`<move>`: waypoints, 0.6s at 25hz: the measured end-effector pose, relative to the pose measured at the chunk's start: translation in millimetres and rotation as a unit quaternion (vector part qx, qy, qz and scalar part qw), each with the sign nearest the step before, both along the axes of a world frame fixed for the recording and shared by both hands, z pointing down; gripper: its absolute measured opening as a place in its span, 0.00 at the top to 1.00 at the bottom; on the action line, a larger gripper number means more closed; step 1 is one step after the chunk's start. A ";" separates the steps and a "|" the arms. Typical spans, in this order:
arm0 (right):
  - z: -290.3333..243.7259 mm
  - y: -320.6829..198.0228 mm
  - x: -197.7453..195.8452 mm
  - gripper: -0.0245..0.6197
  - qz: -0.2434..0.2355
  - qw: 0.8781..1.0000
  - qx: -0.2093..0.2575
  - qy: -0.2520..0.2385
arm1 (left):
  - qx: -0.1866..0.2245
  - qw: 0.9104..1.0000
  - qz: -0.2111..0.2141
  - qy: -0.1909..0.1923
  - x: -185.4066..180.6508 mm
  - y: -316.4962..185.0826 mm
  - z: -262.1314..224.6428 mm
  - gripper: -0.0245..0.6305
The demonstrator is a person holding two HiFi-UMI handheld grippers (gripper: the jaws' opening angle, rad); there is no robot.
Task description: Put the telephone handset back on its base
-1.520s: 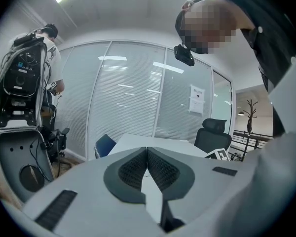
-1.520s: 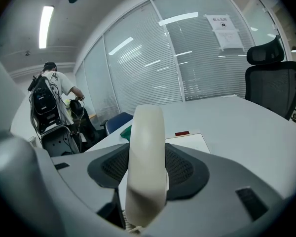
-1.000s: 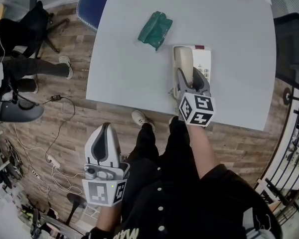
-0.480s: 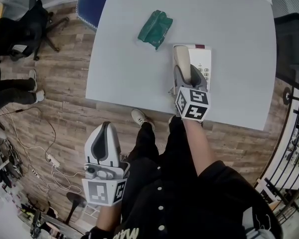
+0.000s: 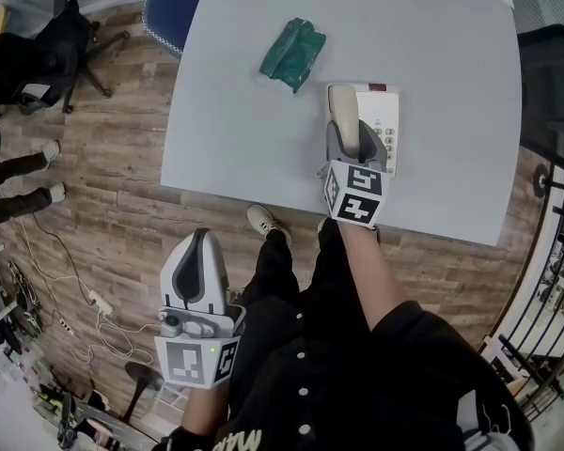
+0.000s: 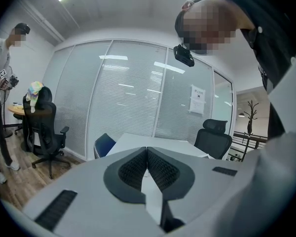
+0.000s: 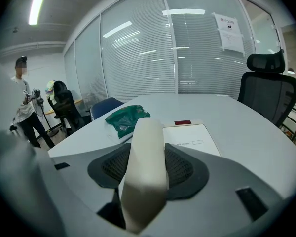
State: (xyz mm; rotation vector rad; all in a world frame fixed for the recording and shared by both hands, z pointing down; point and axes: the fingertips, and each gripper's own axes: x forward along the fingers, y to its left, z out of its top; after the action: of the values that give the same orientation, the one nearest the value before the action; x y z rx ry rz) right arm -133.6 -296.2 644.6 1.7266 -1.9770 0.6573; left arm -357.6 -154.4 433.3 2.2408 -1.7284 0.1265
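Right hand-held gripper (image 5: 355,139) (image 7: 147,149) pinching the near end of the cream telephone handset (image 5: 344,113) (image 7: 145,147), one jaw on either side of it. Left hand-held gripper (image 5: 199,244) (image 6: 147,154), jaws pressed together with nothing between them, held off the counter (image 5: 432,45) over the wooden floor (image 5: 122,233). White counter carrying the telephone base (image 5: 382,120) (image 7: 193,136) near its front edge. Handset lying along the base's left side; whether it is seated cannot be told. Crumpled green bag (image 5: 293,54) (image 7: 124,118) on the counter, near the base but apart from it.
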 end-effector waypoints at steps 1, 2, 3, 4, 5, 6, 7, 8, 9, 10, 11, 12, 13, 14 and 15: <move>0.4 -0.1 -0.2 0.60 0.001 1.000 0.000 0.007 | 0.000 1.000 -0.001 0.000 -0.2 0.0 0.1 0.94; 0.4 -0.2 -0.8 0.60 0.001 1.000 -0.001 0.013 | 0.000 1.000 -0.001 0.000 -0.7 0.1 -0.2 0.94; 0.3 -0.3 -1.7 0.60 0.000 1.000 -0.001 0.020 | 0.000 1.000 -0.002 -0.001 -1.3 0.3 -0.8 0.94; 0.4 -0.2 -2.9 0.60 -0.003 1.000 -0.001 0.027 | 0.000 1.000 -0.003 0.000 -1.9 0.6 -1.4 0.94; 0.8 -0.2 -4.1 0.60 -0.006 0.999 -0.001 0.035 | 0.000 1.000 -0.004 0.000 -2.3 0.9 -1.6 0.94; 1.5 -0.2 -5.2 0.60 -0.010 0.999 -0.001 0.043 | 0.000 1.000 -0.004 0.000 -2.7 1.0 -1.5 0.94; 2.3 -0.4 -6.2 0.60 -0.014 0.999 -0.001 0.051 | 0.000 1.000 -0.005 0.000 -2.8 0.9 -1.2 0.94; 3.1 -0.7 -6.7 0.60 -0.016 0.998 0.000 0.057 | 0.000 1.000 -0.005 0.001 -2.9 0.8 -1.0 0.94; 3.5 -1.0 -6.9 0.60 -0.016 0.998 0.000 0.060 | 0.000 1.000 -0.005 0.001 -2.8 0.7 -0.9 0.94; 3.7 -1.1 -6.7 0.60 -0.016 0.998 0.000 0.062 | 0.001 1.000 -0.005 0.001 -2.8 0.7 -1.0 0.94; 3.8 -1.0 -6.6 0.60 -0.016 0.998 0.000 0.062 | 0.002 1.000 -0.006 0.001 -2.8 0.8 -1.3 0.94; 3.8 -0.9 -6.7 0.60 -0.018 0.998 -0.001 0.062 | 0.002 1.000 -0.006 0.001 -2.8 0.8 -1.8 0.94; 4.0 -0.9 -7.1 0.60 -0.020 0.998 -0.003 0.059 | 0.003 1.000 -0.005 0.002 -3.0 0.8 -2.3 0.94; 4.6 -1.1 -7.7 0.60 -0.023 0.998 -0.004 0.056 | 0.003 1.000 -0.005 0.002 -3.1 0.5 -2.8 0.94; 5.3 -1.7 -8.3 0.60 -0.027 0.998 -0.006 0.049 | 0.004 1.000 -0.005 0.003 -3.1 0.1 -3.4 0.94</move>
State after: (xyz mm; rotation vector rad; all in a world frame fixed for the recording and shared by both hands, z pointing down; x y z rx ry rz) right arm -141.9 -297.8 649.9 1.6608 -1.9405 0.5534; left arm -360.7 -154.3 429.9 2.2361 -1.7407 0.1112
